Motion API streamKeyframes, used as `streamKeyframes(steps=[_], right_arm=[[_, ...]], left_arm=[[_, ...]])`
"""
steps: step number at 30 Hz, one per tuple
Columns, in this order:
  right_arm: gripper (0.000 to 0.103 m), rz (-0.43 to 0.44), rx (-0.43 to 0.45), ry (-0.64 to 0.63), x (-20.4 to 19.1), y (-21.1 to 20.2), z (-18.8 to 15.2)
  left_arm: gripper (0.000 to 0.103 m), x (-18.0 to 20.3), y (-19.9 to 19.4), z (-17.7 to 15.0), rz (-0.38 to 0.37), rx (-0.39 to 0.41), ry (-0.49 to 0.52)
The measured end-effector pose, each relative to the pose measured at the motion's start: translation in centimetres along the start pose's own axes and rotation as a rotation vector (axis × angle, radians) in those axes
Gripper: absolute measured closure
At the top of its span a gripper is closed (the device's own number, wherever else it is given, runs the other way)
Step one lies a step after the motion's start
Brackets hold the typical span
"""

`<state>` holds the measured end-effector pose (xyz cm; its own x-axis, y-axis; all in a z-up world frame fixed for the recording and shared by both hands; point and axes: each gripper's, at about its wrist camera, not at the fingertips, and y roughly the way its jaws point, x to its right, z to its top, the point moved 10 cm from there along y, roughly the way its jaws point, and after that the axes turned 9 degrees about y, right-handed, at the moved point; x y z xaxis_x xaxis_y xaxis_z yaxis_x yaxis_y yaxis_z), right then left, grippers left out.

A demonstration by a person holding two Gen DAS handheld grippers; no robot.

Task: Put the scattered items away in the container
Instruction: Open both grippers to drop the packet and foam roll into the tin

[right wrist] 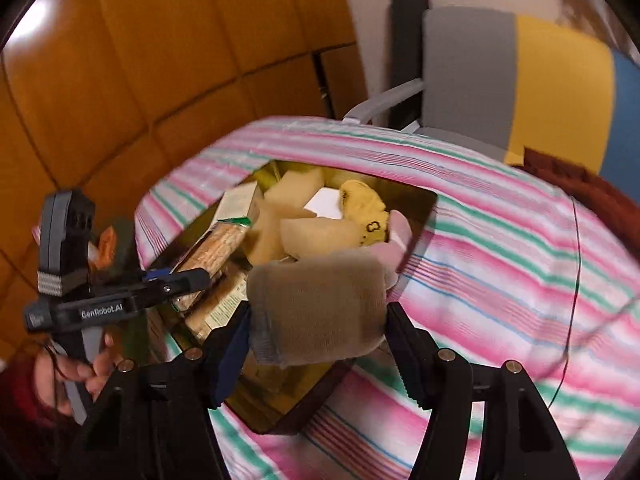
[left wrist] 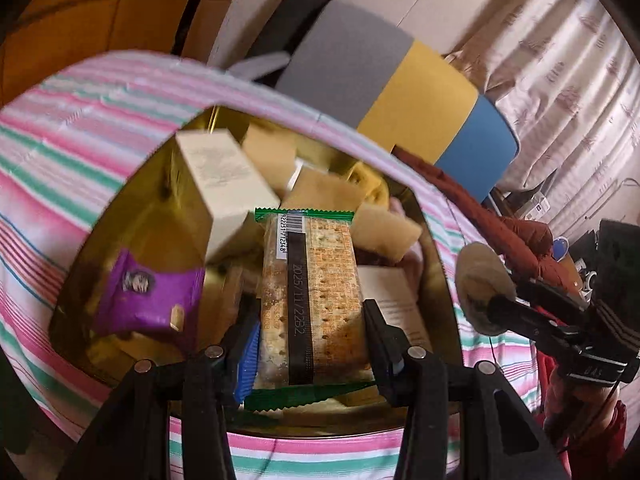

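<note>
Could easily snag: left gripper (left wrist: 312,344) clamped on the green-edged clear-wrapped cracker packet (left wrist: 310,300), long axis pointing straight ahead into the crowded gold tin (left wrist: 132,216). Right gripper (right wrist: 318,344) holding the rolled brown sock (right wrist: 316,308), lying crosswise between the fingers, grip maybe loosening, might drop early.

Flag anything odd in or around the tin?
Nothing spilled or damaged. The gold tin is heaped: a cream box leans tilted on the pile. The left gripper holds a cracker packet and the right gripper a brown sock over it.
</note>
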<state>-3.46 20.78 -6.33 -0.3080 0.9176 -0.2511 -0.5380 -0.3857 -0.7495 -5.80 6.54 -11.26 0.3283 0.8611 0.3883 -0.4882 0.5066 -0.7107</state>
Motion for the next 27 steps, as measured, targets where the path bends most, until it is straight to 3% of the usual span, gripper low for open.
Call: streamKeyframes(steps=[2,4,8,11,13,16,20,23,25,27], right_arm=[[0.033,-0.014,-0.019,-0.04,-0.3,0.8,0.3],[0.024,-0.003,-0.018,-0.045,-0.8,0.9,0.7],[0.02,0.019,0.044,0.013,-0.9,-0.6,1.8],[0.025,0.005,0.054,0.033,-0.9,-1.3,1.7],[0.036,-0.009,0.029,0.035,-0.9,-1.1,0.8],[0.037,-0.002,0.011,0.067,-1.1,-0.7,-0.4],[0.036,0.015,0.003,0.153,-1.2,-0.1,-1.5],[0.028,0.014,0.015,0.174,-1.6,-0.1,-1.8],[0.01,-0.005,0.036,0.173,-2.0,-0.3,-1.7],[0.0,-0.029,0.061,0.173,-2.2,-0.6,-1.5]], left_arm=[[0.055,-0.2,0.1,-0.4,-0.011,-0.016,-0.029],[0.049,-0.3,-0.5,-0.4,-0.012,-0.003,-0.045],[0.047,-0.6,-2.4,0.1,-0.004,0.05,-0.055],[0.047,-0.5,-3.5,0.4,0.028,0.085,-0.034],[0.047,-0.2,-4.0,0.5,0.047,0.104,-0.013],[0.047,-0.1,-4.3,0.9,0.093,0.108,0.019],[0.047,-0.4,-4.9,1.1,0.214,0.097,0.065],[0.047,-0.4,-5.3,1.0,0.276,0.085,0.085],[0.047,-0.5,-5.6,0.9,0.31,0.074,0.095],[0.047,-0.3,-5.8,0.8,0.331,0.06,0.108]])
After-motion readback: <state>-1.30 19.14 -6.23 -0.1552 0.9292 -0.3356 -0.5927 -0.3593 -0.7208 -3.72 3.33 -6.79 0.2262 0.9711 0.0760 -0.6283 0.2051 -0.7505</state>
